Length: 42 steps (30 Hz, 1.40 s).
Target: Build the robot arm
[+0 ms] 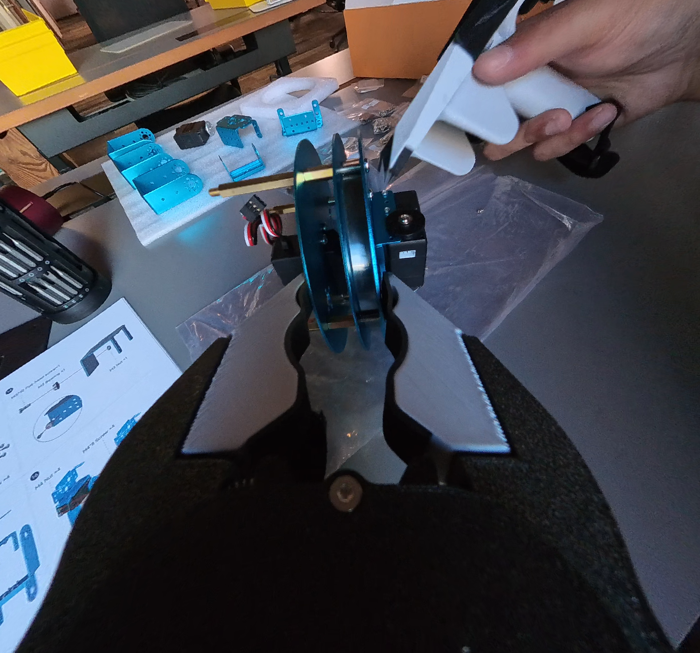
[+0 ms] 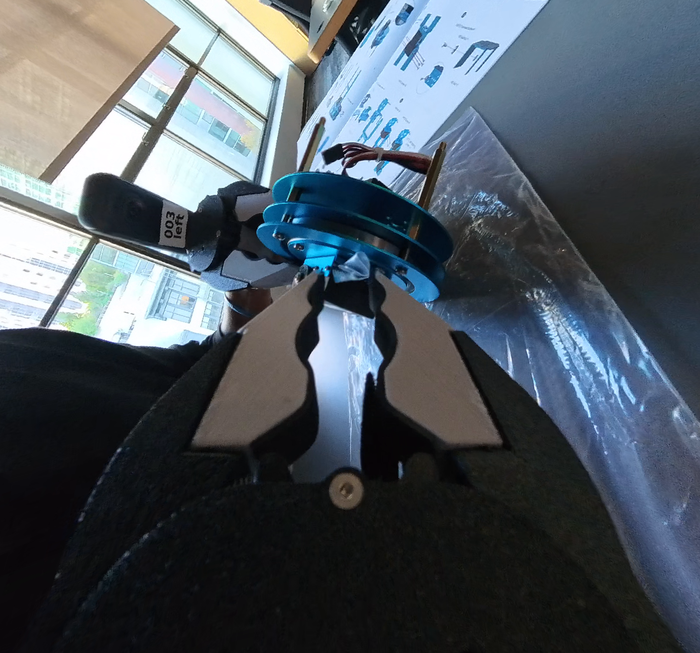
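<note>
Left wrist view, left tongs point(image 1: 342, 290) gripping blue disc assembly point(image 1: 333, 241)

instruction sheet point(image 1: 75, 388), blue brackets point(image 1: 159, 176), screwdriver case point(image 1: 41, 267)

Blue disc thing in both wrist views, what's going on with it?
A person holds a tool in each hand over a grey table. The left tool is clamped on the edge of a stack of blue discs with brass posts and black motor blocks, holding it on edge. The right tool has its tips at the small blue bracket on the stack's face, pinching a scrap of clear plastic. A clear plastic bag lies underneath; loose blue brackets and an instruction sheet sit nearby.
</note>
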Motion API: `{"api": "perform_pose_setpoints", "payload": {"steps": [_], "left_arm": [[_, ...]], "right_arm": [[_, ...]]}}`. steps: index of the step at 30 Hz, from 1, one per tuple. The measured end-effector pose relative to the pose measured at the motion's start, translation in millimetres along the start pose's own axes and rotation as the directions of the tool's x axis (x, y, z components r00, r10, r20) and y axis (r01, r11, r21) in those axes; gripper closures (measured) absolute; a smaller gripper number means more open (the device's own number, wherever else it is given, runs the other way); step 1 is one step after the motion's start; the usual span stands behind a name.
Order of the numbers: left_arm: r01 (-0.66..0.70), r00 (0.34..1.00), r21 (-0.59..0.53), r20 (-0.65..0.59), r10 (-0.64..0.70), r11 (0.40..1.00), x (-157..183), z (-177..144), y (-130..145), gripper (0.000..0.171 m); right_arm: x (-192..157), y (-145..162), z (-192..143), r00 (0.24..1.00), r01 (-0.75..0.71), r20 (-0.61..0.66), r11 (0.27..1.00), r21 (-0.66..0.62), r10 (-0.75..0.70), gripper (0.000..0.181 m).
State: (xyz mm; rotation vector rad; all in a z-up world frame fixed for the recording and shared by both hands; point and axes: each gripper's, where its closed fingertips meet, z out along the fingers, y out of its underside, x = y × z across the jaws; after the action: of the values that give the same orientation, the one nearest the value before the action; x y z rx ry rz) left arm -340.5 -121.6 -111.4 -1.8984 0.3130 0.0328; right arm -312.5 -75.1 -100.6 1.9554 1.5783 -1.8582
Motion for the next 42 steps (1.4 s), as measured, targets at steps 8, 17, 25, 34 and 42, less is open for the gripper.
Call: {"api": "perform_pose_setpoints", "payload": {"steps": [8, 17, 25, 34, 42], "left_arm": [[0.028, 1.000, -0.026, -0.012, -0.028, 0.999, -2, -2, 4, 0.137], [0.000, 1.000, -0.025, 0.031, 0.001, 1.000, -1, 3, 0, 0.132], [0.043, 0.996, -0.002, 0.076, -0.043, 0.999, -6, -13, -2, 0.123], [-0.018, 0.995, -0.012, 0.099, 0.019, 1.000, -1, -13, -14, 0.121], [0.012, 0.986, -0.008, 0.164, -0.010, 1.000, -6, -16, -27, 0.121]], "right_arm": [[32, -20, -51, 0.991, 0.005, -0.135, 0.993, 0.120, 0.011, 0.181], [85, 21, -93, 0.895, 0.116, -0.419, 0.987, -0.111, -0.152, 0.161], [78, 24, -168, 0.736, 0.310, -0.592, 0.941, -0.137, -0.328, 0.139], [111, 81, -239, 0.575, 0.283, -0.711, 0.913, -0.292, -0.406, 0.130], [115, 98, -231, 0.622, 0.293, -0.631, 0.885, -0.361, -0.463, 0.150]]}}
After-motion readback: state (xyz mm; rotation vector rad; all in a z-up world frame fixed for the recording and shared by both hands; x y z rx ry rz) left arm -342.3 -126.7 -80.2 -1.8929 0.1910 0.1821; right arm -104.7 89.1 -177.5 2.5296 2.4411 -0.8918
